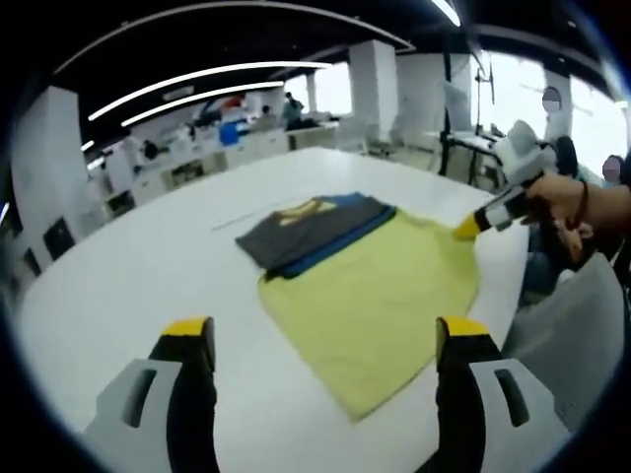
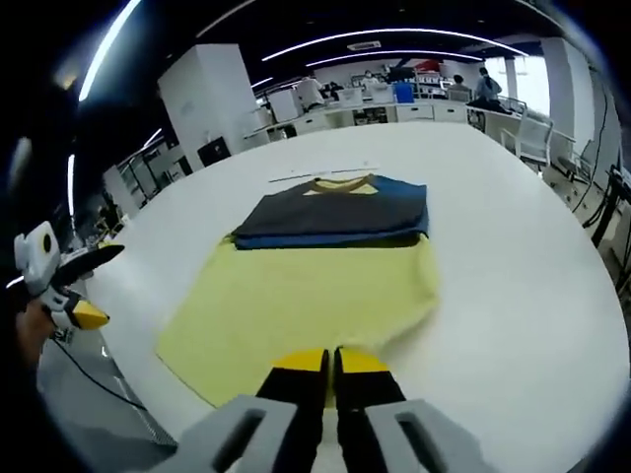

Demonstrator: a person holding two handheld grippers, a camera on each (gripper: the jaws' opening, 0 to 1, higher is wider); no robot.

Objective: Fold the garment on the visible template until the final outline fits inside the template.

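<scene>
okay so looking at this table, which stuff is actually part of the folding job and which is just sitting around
Part of the job:
yellow garment
left claw, open
right claw, shut at the garment's edge

Just there:
folded dark and blue clothes
white table
office desks behind

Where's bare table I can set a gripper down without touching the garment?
Free: the white table on the left gripper's side of the yellow garment, and the wide strip on the opposite side. Also beyond the dark folded part, up to a thin line. Crowded: the garment's edge by the right gripper.
</scene>
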